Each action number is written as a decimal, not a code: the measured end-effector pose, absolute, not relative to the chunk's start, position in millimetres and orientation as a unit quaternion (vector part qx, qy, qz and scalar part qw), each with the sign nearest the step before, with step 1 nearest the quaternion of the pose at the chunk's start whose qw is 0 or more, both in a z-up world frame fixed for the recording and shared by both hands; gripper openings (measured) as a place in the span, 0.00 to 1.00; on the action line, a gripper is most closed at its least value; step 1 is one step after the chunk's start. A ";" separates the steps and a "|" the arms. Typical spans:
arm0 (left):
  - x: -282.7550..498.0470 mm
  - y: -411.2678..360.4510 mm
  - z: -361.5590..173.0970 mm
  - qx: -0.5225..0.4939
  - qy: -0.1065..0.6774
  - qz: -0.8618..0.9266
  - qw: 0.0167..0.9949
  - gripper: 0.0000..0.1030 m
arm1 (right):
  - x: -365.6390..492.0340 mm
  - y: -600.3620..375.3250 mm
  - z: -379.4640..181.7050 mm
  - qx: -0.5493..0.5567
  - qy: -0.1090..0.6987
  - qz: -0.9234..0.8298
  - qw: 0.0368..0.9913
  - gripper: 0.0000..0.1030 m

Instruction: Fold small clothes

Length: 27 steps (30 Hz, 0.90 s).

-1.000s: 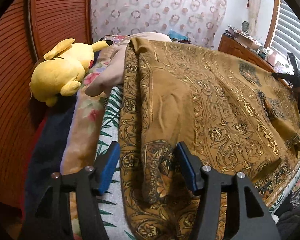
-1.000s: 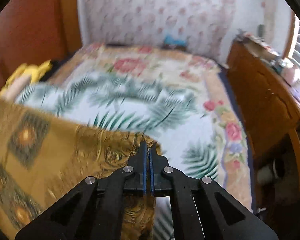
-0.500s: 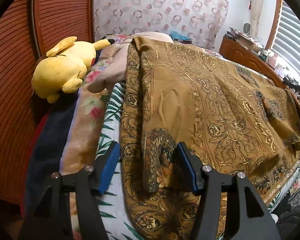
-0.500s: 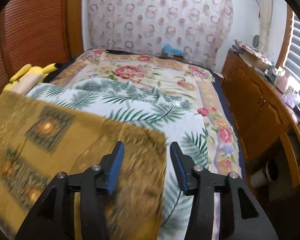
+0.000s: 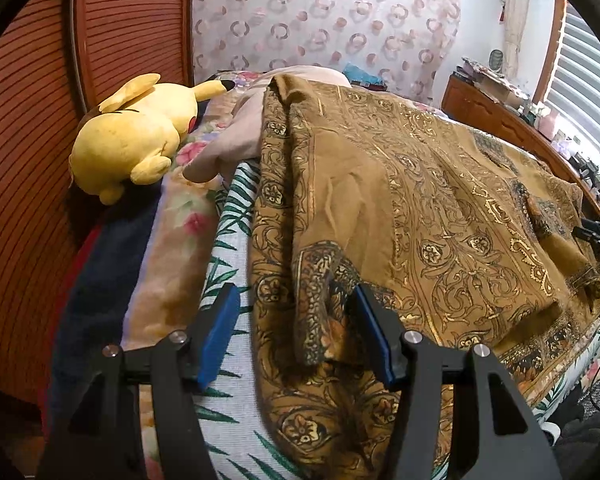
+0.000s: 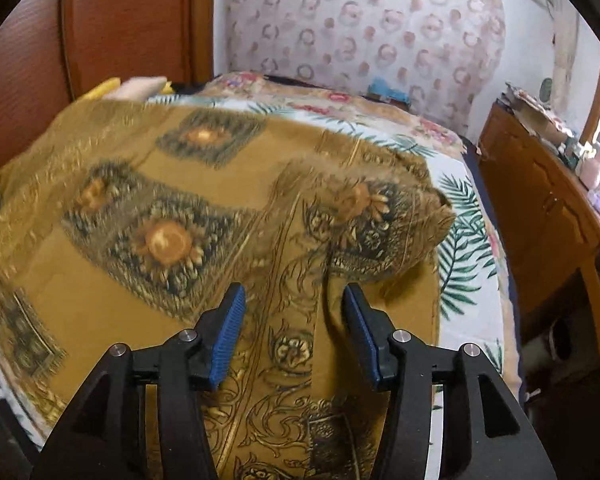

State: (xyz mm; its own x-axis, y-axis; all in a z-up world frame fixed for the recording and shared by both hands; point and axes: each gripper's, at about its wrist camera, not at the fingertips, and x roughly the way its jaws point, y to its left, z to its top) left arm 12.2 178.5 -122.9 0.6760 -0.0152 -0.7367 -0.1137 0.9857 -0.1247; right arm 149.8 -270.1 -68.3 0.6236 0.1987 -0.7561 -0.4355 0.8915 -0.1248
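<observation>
A mustard-brown garment with gold and dark ornamental print lies spread over the bed; it also shows in the right wrist view. My left gripper is open, its blue pads on either side of a raised fold at the garment's near left edge, not closed on it. My right gripper is open above the cloth, just behind a folded-over corner at the garment's right side. The right gripper's black tip shows at the far right of the left wrist view.
The bed has a palm-leaf and floral cover. A yellow plush toy and a beige pillow lie by the red-brown slatted headboard. A wooden cabinet with clutter stands along the bed's right side.
My right gripper opened and let go of the garment corner, which now lies folded over on the cloth; the gripper pulled back. My left gripper stayed open with little motion.
</observation>
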 end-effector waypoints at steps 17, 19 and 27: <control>19.9 143.2 -58.1 -0.100 0.327 -0.059 0.938 0.00 | 162.0 -270.8 -79.4 -0.128 0.424 0.184 0.878 0.67; 27.8 129.0 -42.1 -0.094 0.314 -0.080 0.941 0.00 | 154.9 -270.0 -77.1 -0.128 0.423 0.183 0.878 0.59; 70.7 35.6 12.0 -0.052 0.276 -0.185 0.942 0.00 | 120.6 -304.7 -45.8 -0.077 0.387 0.179 0.901 0.58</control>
